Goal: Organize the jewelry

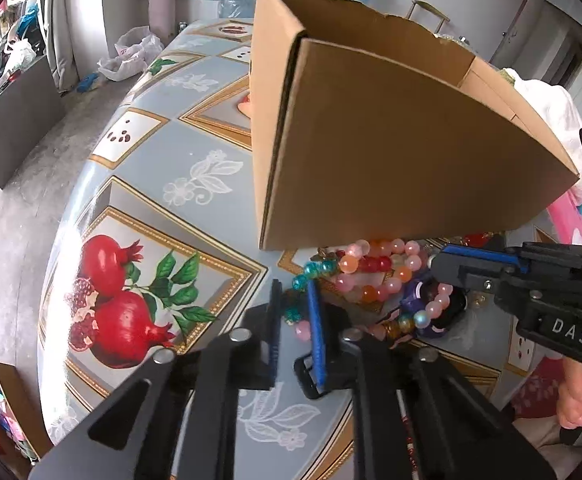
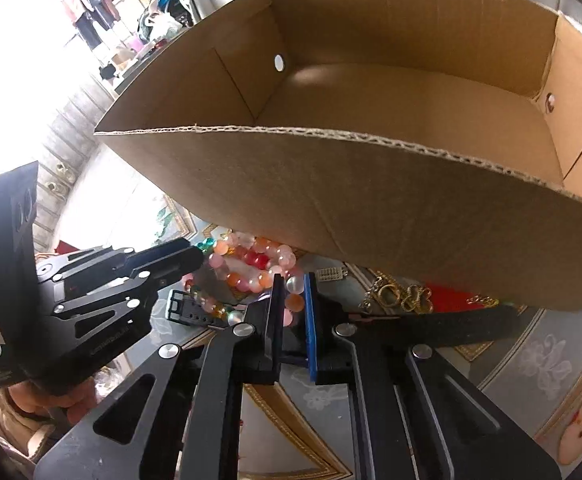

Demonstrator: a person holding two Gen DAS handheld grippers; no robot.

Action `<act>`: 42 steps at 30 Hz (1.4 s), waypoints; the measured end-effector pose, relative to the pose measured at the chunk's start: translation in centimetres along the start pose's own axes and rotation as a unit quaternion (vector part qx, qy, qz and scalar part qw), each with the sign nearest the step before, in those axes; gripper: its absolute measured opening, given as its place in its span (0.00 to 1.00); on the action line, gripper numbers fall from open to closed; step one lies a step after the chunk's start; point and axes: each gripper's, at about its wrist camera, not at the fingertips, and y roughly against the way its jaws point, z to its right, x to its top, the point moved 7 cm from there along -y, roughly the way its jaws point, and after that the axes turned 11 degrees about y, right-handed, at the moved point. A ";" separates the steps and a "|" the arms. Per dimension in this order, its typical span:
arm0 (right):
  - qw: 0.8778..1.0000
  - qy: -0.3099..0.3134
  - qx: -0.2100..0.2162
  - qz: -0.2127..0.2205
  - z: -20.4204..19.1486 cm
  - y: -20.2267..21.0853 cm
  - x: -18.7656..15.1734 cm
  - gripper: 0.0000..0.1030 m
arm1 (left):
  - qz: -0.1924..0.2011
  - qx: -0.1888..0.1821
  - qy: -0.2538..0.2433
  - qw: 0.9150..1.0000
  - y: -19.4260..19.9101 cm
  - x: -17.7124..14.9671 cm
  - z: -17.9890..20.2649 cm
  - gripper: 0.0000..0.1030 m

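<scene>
Cardboard box (image 2: pixel 371 208) stood open just ahead of both my grippers, bead bracelets (image 1: pixel 375 276) heaped at its base, my left gripper (image 1: pixel 294 312) fingers narrowly apart around teal beads (image 1: pixel 293 312), right gripper (image 2: pixel 294 308) slightly apart at pink beads, gold chains (image 2: pixel 403 296) to its right

Bright daylight, blown-out glare at the left of both views, strong fisheye bending, dark vignetted corners.
</scene>
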 end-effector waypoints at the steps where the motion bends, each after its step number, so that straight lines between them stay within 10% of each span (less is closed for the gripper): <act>1: 1.000 -0.001 0.000 0.001 0.0 0.0 0.0 0.07 | 0.001 -0.003 0.002 1.000 0.0 0.0 0.0 0.09; 42: 0.989 0.024 0.003 0.148 -1.6 9.3 2.1 0.07 | 0.144 -0.055 -0.029 0.988 12.1 3.4 3.9 0.09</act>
